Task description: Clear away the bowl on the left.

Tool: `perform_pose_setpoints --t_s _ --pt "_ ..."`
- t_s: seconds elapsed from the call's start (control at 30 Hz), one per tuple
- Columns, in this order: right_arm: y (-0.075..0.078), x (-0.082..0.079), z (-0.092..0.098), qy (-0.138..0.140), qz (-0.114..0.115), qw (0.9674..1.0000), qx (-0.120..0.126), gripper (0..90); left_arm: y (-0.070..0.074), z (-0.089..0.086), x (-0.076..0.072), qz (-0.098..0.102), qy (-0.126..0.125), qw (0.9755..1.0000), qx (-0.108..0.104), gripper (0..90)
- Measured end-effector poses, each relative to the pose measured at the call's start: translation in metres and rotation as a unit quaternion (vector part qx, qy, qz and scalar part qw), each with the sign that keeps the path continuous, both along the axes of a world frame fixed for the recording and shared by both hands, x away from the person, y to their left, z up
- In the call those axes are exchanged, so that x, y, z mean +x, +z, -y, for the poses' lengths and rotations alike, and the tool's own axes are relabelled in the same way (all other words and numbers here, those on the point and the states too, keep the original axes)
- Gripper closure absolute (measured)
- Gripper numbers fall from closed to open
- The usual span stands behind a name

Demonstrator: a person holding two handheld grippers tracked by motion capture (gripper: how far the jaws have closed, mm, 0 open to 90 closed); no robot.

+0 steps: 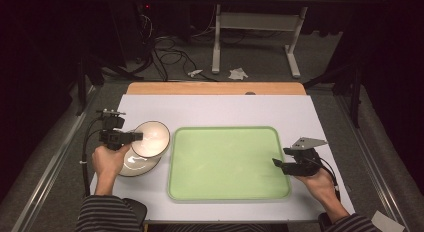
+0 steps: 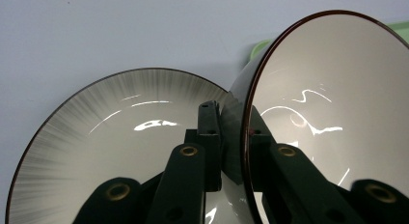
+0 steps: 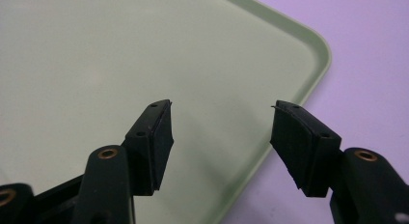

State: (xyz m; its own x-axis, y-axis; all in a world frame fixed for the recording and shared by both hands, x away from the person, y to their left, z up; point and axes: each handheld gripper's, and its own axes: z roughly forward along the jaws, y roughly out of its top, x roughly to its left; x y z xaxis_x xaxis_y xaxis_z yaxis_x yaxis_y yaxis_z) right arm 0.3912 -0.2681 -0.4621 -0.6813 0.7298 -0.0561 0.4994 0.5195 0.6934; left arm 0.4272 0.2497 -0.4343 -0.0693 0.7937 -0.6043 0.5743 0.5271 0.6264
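Note:
A white bowl with a dark rim is lifted and tilted on its side at the left of the table. My left gripper is shut on its rim; in the left gripper view the jaws pinch the bowl wall, one inside and one outside, around my left gripper. Under it lies a grey-streaked plate, also seen as the plate below the jaws. My right gripper hovers open over the right edge of the empty green tray, nothing between the jaws of my right gripper.
The tray takes up the middle of the white table; its rounded corner lies close to the right jaw. A sliver of tray shows behind the bowl. Desk legs and cables stand on the floor beyond the table.

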Motion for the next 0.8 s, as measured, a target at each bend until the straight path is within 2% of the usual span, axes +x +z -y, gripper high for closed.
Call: perform_pose_setpoints --t_s 0.1,0.2,0.27,0.33,0.37,0.5,0.6,0.7,0.77,0.8 --pt "-0.001 0.002 0.000 -0.003 -0.002 1.0000 -0.003 41.5 0.004 0.000 -0.002 0.005 -0.004 1.0000 -0.005 82.8" --pt "-0.003 0.005 -0.002 0.001 -0.002 1.0000 -0.001 41.7 0.002 0.005 0.001 0.001 -0.007 0.9999 -0.008 82.8" --pt "-0.003 0.005 -0.001 0.002 -0.004 1.0000 0.000 41.8 -0.002 0.013 0.004 -0.008 -0.015 0.9998 0.007 82.8" --pt "-0.002 0.005 0.000 0.000 -0.006 1.0000 0.004 41.8 -0.001 0.014 0.004 -0.007 -0.018 0.9997 0.011 82.8" --pt "-0.003 0.006 0.000 0.001 -0.007 0.9999 0.011 41.8 0.002 0.015 0.003 -0.002 -0.018 0.9998 0.006 82.8" --pt "-0.003 0.005 -0.001 0.002 -0.005 1.0000 0.004 41.8 0.006 0.018 0.001 0.004 -0.022 0.9997 -0.008 82.8" --pt "-0.002 0.005 -0.001 0.005 -0.006 1.0000 0.006 41.8 0.009 0.023 0.003 0.009 -0.029 0.9995 -0.005 82.8" --pt "-0.002 0.005 -0.001 0.000 -0.009 0.9999 0.009 41.7 0.012 0.035 0.009 0.010 -0.043 0.9988 -0.024 82.8" --pt "-0.003 0.005 -0.001 0.001 -0.008 0.9999 0.007 41.7 0.012 0.039 0.009 0.007 -0.049 0.9985 -0.023 82.8" --pt "-0.002 0.004 0.000 0.001 -0.007 0.9999 0.007 41.8 0.013 0.042 0.009 0.008 -0.055 0.9983 -0.016 82.8"
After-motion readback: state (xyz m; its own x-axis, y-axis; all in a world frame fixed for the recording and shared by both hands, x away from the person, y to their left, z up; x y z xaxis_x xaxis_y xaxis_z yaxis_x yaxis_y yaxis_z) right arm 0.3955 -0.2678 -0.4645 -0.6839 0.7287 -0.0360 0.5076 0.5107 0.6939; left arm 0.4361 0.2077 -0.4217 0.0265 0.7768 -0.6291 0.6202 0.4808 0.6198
